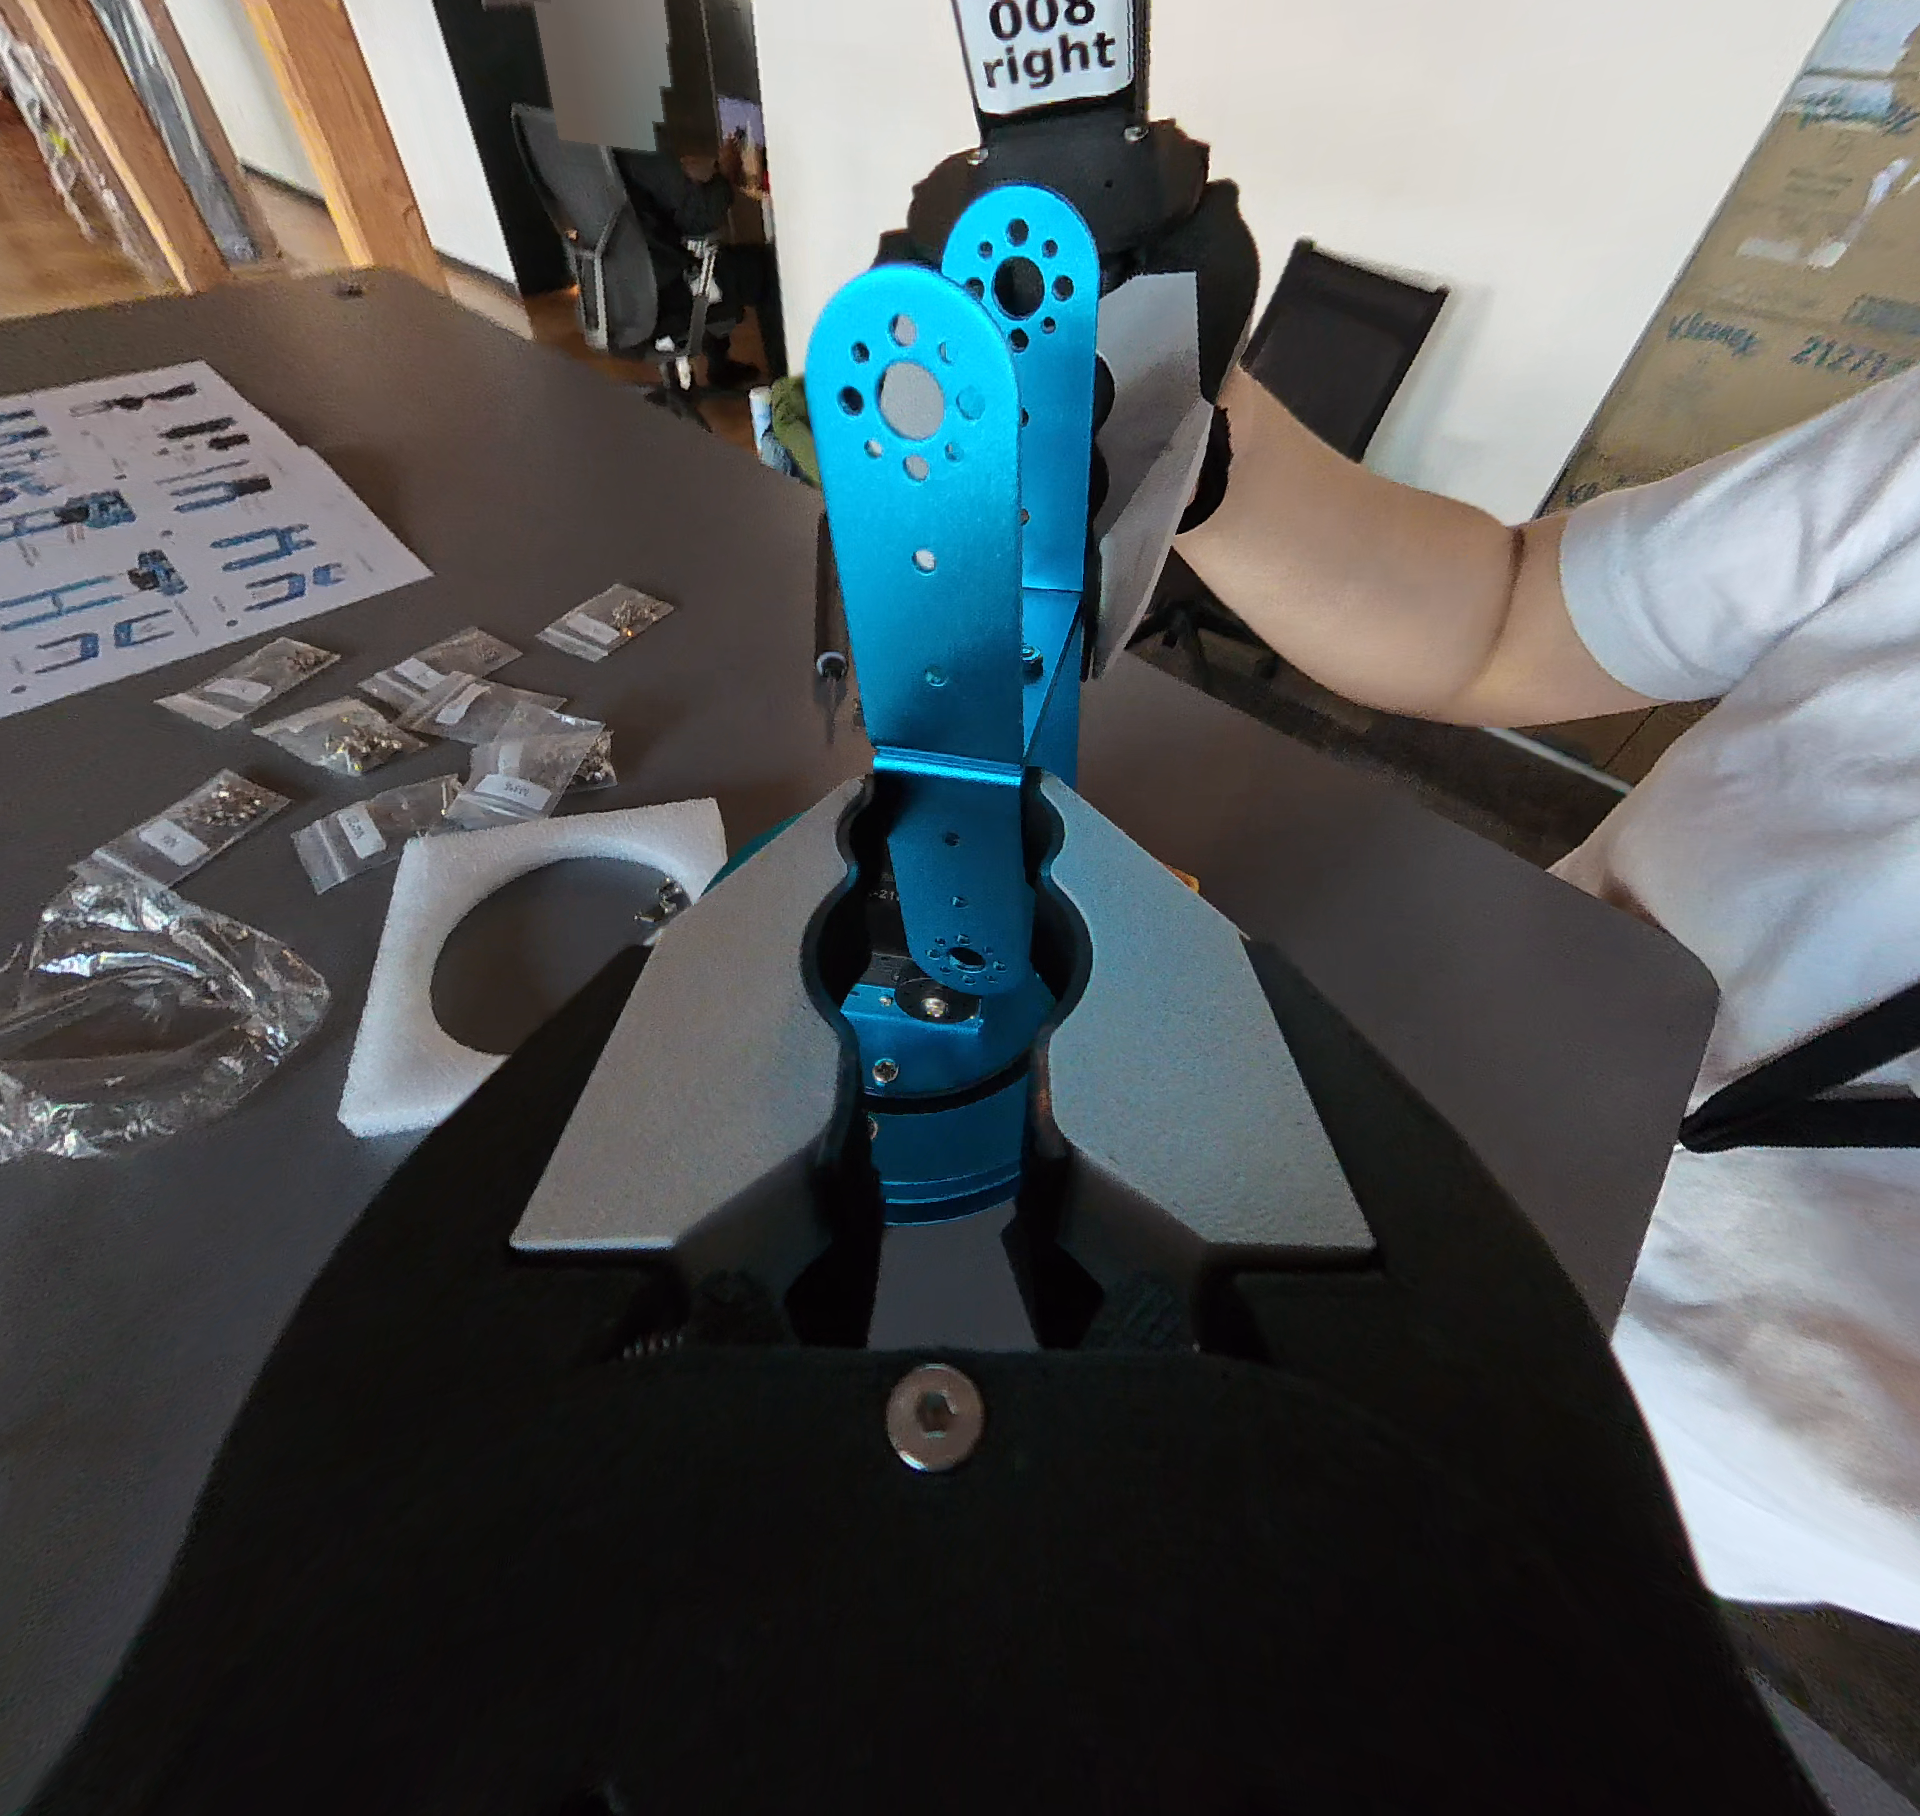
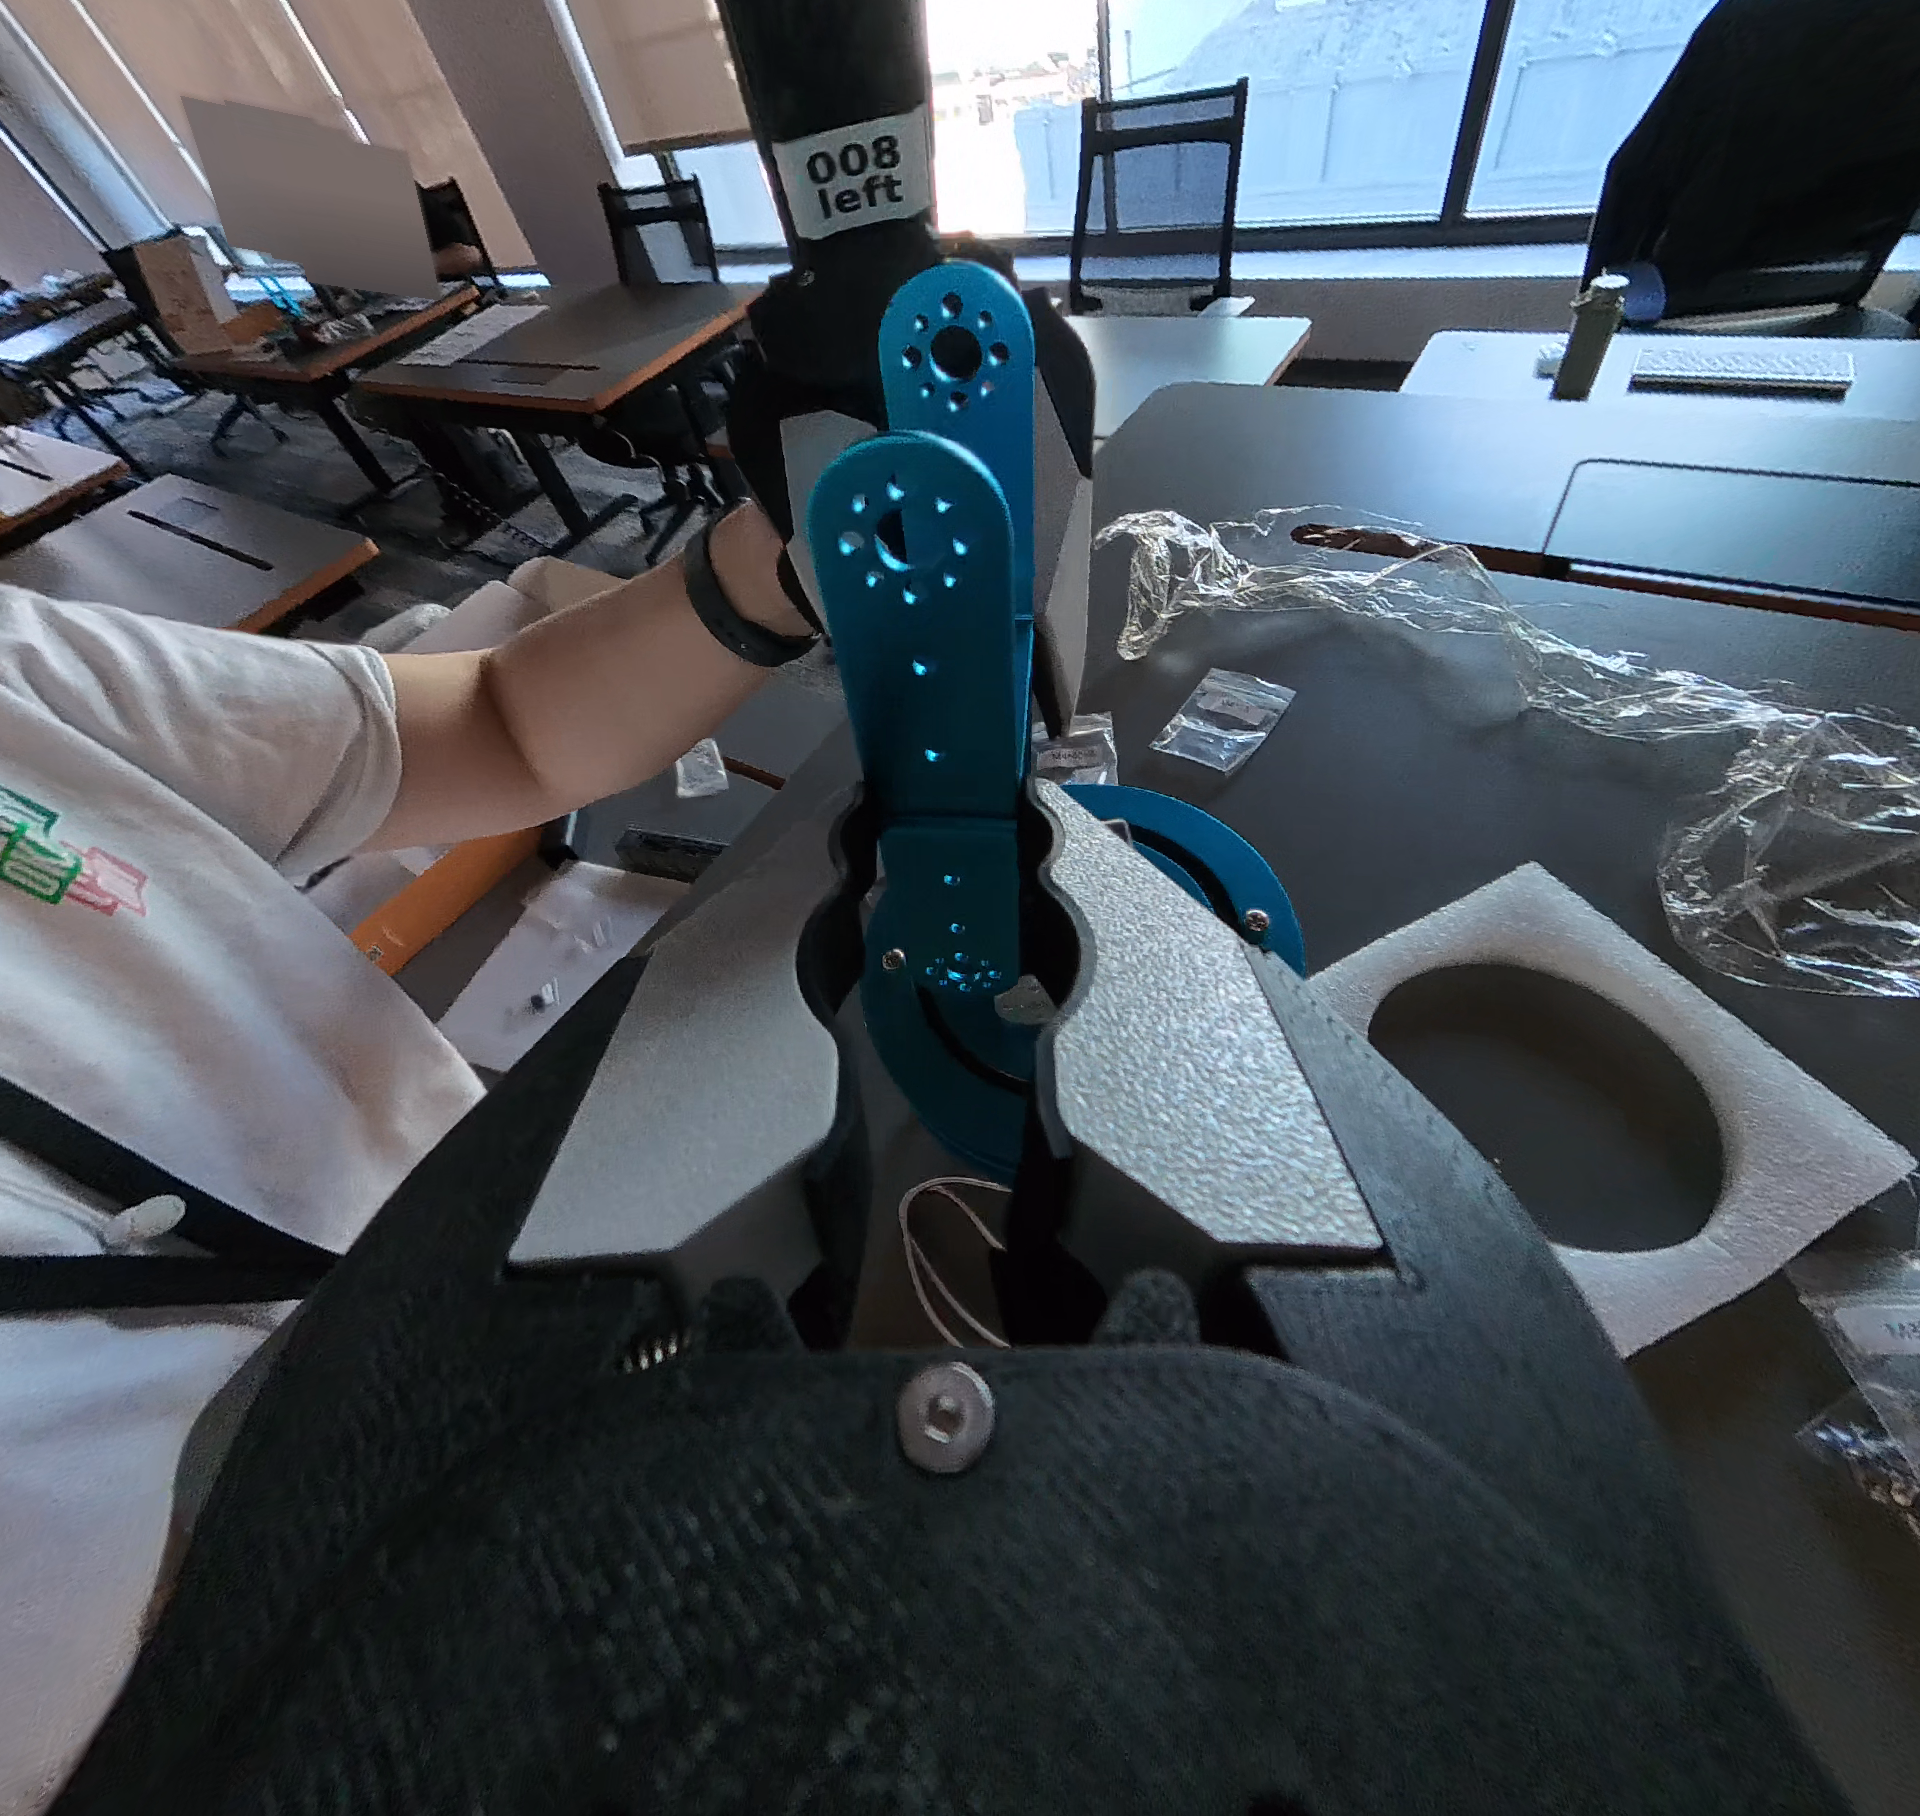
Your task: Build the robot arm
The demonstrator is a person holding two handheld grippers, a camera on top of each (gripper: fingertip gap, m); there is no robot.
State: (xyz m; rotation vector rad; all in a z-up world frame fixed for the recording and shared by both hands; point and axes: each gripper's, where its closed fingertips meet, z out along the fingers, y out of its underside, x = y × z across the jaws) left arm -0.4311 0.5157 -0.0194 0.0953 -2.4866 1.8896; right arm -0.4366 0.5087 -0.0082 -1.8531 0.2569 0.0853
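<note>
Blue bracket assembly [image 1: 940,561] gripped between two hand-held grippers above the bench [image 1: 623,519]
Its long axis stands upright, rounded perforated ends pointing up, round base [image 2: 1174,862] at the bottom. Left hand-held gripper [image 1: 951,810] is closed on the bracket's lower part; right hand-held gripper [image 2: 951,810] is likewise clamped on it from the opposite side, facing the left. Each forearm reaches in level. White foam piece [image 1: 540,862] and small bags [image 1: 416,717] lie on the bench nearby
</note>
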